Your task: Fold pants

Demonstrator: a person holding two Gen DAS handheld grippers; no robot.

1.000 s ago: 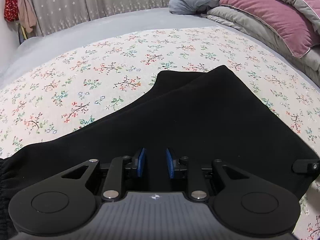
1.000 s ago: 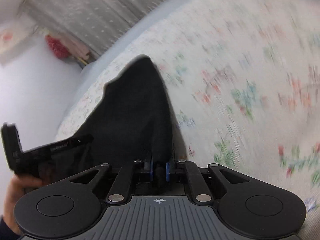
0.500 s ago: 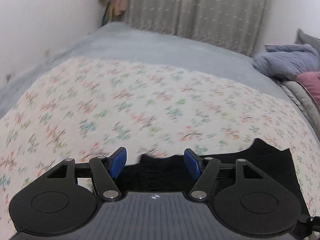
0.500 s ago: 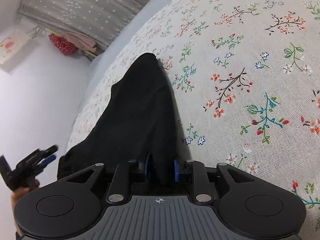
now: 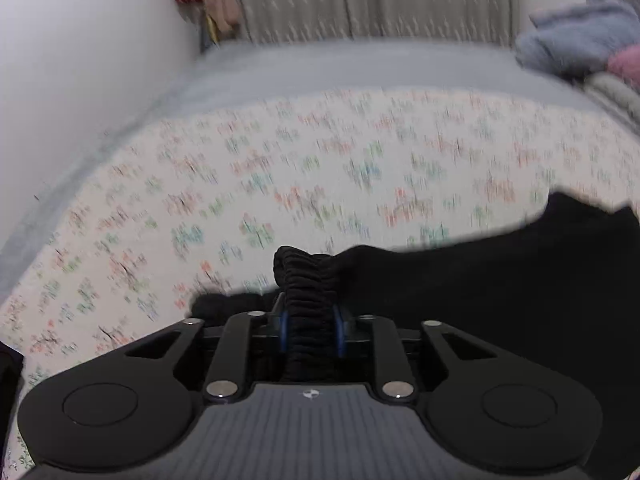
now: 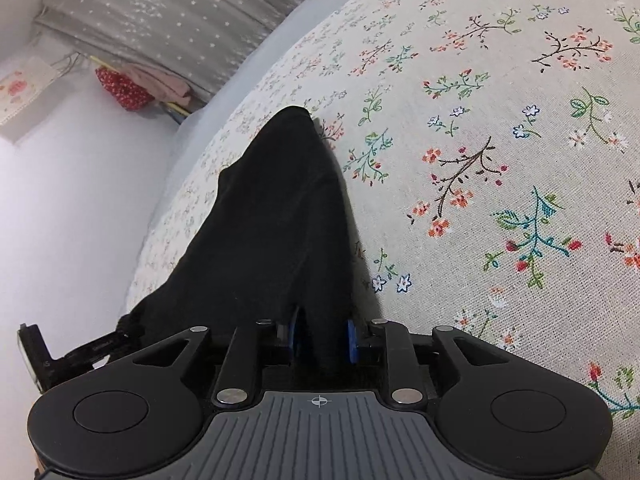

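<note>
Left wrist view: the left hand-held gripper (image 5: 310,330) has just closed on the ribbed waistband (image 5: 306,280) of the black pants (image 5: 500,280), probably to lift that end for a fold. The pants lie on the bed (image 5: 280,184); pillows (image 5: 580,40) sit far off.

Right wrist view: the right hand-held gripper (image 6: 322,340) pinches a bunched edge of the pants (image 6: 272,216), holding it taut. Nothing blocks the flowered sheet (image 6: 500,140).

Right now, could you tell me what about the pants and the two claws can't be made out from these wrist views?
- Left wrist view: the floral sheet is motion-blurred; the pants run off the right edge.
- Left wrist view: the left claw, whose jaws have just been closing, grips the ribbed waistband; fabric hides the pad contact.
- Right wrist view: the right claw pinches black cloth; which part is unclear.
</note>
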